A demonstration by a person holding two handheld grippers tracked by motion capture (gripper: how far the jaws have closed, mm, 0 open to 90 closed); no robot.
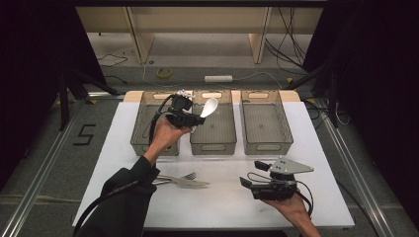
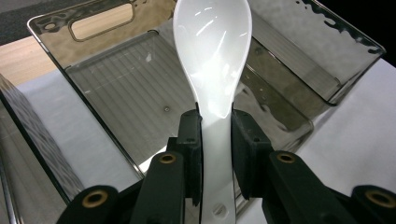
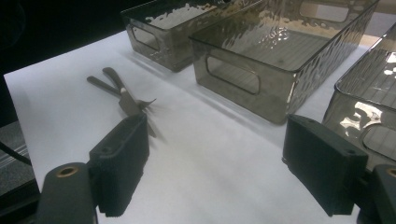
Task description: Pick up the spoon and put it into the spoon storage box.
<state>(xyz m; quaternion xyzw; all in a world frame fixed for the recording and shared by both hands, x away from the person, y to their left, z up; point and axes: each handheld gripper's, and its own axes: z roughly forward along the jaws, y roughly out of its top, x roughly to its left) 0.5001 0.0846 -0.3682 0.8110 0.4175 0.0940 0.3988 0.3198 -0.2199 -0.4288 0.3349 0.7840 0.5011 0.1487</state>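
White spoon (image 2: 212,60) clamped by the handle between the jaws of the left hand-held gripper (image 1: 190,120), bowl pointing away from the jaws. Held in the air above the middle bin (image 1: 213,140) of three smoky clear bins in a row; not touching the bin floor as far as can be told. Bowl of spoon seen over the ribbed bottom in the left gripper view. Left bin (image 1: 141,133) just beside, partly hidden behind the person's left hand (image 1: 163,136); right bin (image 1: 267,129) on the other side, slightly apart.

Right hand-held gripper (image 1: 251,174) low over the white surface (image 1: 217,202), near its front edge, well apart from the spoon. Jaws wide apart, nothing between them; pads (image 3: 120,163) bare in the right gripper view.

Metal fork (image 1: 184,177) and a second metal utensil (image 1: 190,183) lying crossed on the surface in front of the bins, between the two forearms, untouched. Second utensil's kind not determinable.
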